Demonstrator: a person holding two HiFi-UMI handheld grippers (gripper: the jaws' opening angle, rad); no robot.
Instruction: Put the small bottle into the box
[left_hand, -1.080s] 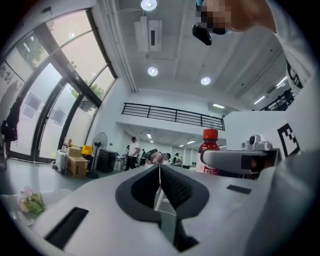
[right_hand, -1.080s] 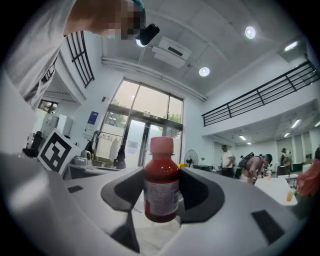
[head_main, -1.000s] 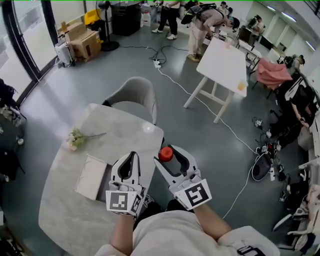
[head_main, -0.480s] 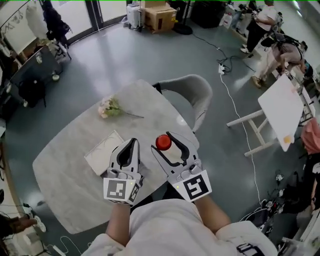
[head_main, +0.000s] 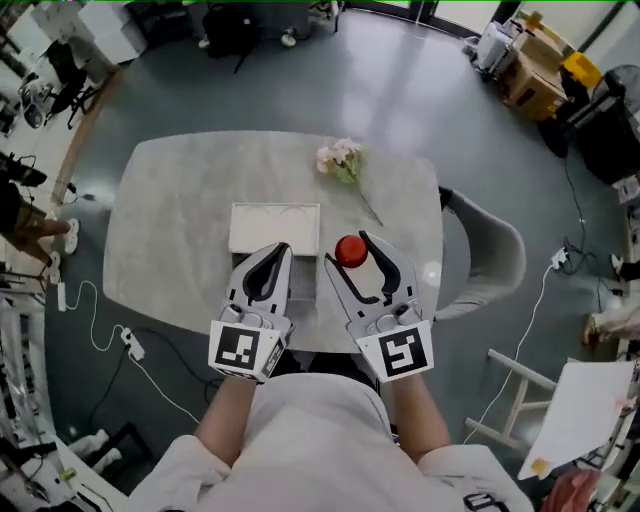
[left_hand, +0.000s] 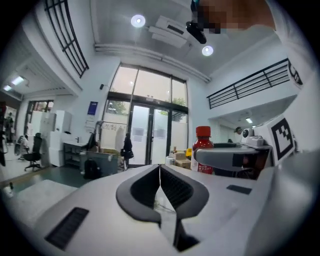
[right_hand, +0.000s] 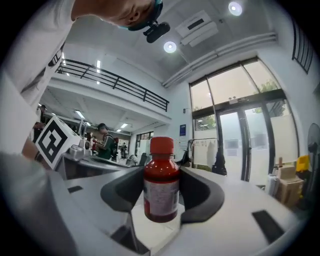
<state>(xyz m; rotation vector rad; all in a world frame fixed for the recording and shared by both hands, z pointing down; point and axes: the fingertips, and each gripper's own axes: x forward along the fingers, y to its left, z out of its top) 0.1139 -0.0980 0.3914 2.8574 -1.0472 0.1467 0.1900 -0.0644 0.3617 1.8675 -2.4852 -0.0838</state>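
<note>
A small red bottle (right_hand: 161, 182) with a red cap and a white label stands upright between the jaws of my right gripper (right_hand: 162, 192), which is shut on it. In the head view the bottle's cap (head_main: 350, 250) shows above the right gripper (head_main: 358, 258), over the near side of the grey table (head_main: 180, 190). The white shallow box (head_main: 274, 228) lies open on the table just ahead of my left gripper (head_main: 274, 262). The left gripper (left_hand: 160, 175) is shut with nothing in it. The bottle (left_hand: 202, 150) also shows to its right.
A small bunch of pale flowers (head_main: 340, 160) lies on the table beyond the box. A grey chair (head_main: 490, 260) stands at the table's right end. A white cable and power strip (head_main: 125, 335) lie on the floor at the left. Cardboard boxes (head_main: 535, 60) stand far right.
The head view has swung round, so the table and box now lie straight ahead under both grippers. The right gripper still holds the bottle; the left gripper stays shut.
</note>
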